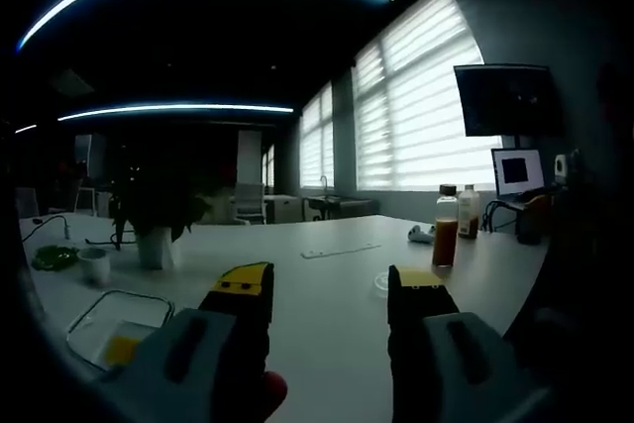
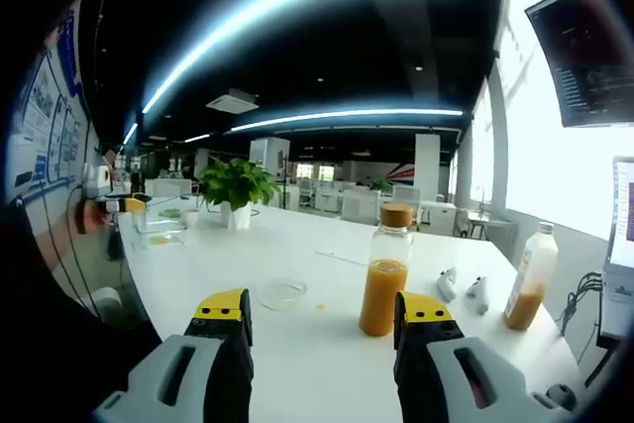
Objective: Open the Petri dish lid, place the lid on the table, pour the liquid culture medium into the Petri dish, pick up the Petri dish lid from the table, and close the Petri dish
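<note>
A clear Petri dish [image 2: 282,292] with its lid on lies flat on the white table [image 2: 297,245], just ahead and left of centre in the right gripper view. Beside it to the right stands a glass bottle [image 2: 384,284] with a brown cap, half full of orange liquid. My right gripper [image 2: 325,316] is open, hovering short of both, holding nothing. In the left gripper view the same bottle [image 1: 445,229] stands far right and the Petri dish [image 1: 382,282] shows beside the right jaw. My left gripper [image 1: 330,289] is open and holds nothing.
A second bottle [image 2: 527,289] and small white objects [image 2: 463,286] sit at the table's right. A potted plant [image 2: 238,195] and a clear container [image 2: 158,233] stand farther back. A glass tray [image 1: 117,324], a cup [image 1: 94,264] and a plant pot [image 1: 154,245] lie left.
</note>
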